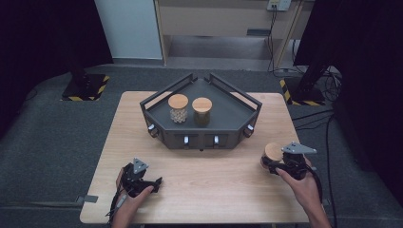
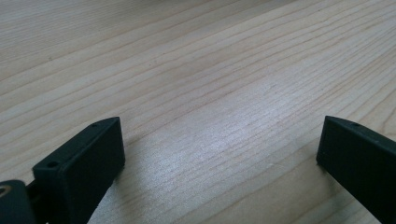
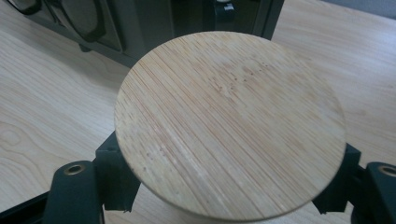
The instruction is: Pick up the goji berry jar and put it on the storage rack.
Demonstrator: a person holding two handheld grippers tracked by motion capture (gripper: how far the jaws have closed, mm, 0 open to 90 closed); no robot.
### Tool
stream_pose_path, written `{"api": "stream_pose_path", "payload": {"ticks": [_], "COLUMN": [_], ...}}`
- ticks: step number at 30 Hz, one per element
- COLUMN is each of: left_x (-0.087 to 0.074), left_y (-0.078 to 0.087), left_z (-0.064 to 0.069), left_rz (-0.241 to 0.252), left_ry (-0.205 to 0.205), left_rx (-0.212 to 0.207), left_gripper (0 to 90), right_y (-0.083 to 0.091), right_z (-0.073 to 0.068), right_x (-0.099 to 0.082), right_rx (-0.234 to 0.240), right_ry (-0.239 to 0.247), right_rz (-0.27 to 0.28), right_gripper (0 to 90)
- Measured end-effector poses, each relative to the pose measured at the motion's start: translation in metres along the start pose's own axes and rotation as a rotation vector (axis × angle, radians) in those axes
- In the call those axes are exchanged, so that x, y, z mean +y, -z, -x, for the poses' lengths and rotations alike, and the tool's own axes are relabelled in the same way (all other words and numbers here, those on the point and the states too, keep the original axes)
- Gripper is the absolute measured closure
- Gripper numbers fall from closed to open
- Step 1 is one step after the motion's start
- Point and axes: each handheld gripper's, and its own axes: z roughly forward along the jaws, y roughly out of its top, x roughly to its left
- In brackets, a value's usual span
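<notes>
At the lower right of the high view, the right gripper [image 1: 274,163] is clamped on a jar with a round wooden lid [image 3: 229,123]; in the right gripper view the two black jaws sit under the lid's edge on either side. The grip seems low on the body, so the jar could tilt or slip out if it is swung quickly.

At the lower left, the left gripper [image 1: 154,183] rests with its jaws apart over bare table [image 2: 210,70], holding nothing.

Farther up, at the frame's centre, a dark corner tray [image 1: 233,111] holds two more lidded jars [image 1: 178,108] [image 1: 202,111]. Its raised rail could catch the carried jar's base, and a careless set-down might knock its neighbours.
</notes>
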Motion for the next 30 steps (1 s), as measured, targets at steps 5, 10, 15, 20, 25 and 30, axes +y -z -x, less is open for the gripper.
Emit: {"api": "stream_pose_path", "payload": {"ticks": [5,10,15,20,25,30], "left_x": [0.000,0.000,0.000,0.000,0.000,0.000], "left_y": [0.000,0.000,0.000,0.000,0.000,0.000], "left_z": [0.000,0.000,0.000,0.000,0.000,0.000], "left_rz": [0.000,0.000,0.000,0.000,0.000,0.000], "left_ry": [0.000,0.000,0.000,0.000,0.000,0.000], "left_rx": [0.000,0.000,0.000,0.000,0.000,0.000], "left_gripper": [0.0,0.0,0.0,0.0,0.0,0.0], "right_y": [0.009,0.017,0.023,0.026,0.028,0.030], "right_z": [-0.001,-0.004,-0.007,-0.009,-0.010,-0.012], "right_x": [0.010,0.021,0.033,0.045,0.055,0.066], "right_rx": [0.016,0.025,0.026,0.032,0.042,0.047], "right_ry": [0.020,0.040,0.061,0.071,0.078,0.085], "right_rz": [0.005,0.008,0.004,-0.004,-0.006,-0.005], "right_gripper": [26.5,26.5,26.5,26.5,26.6,26.6]}}
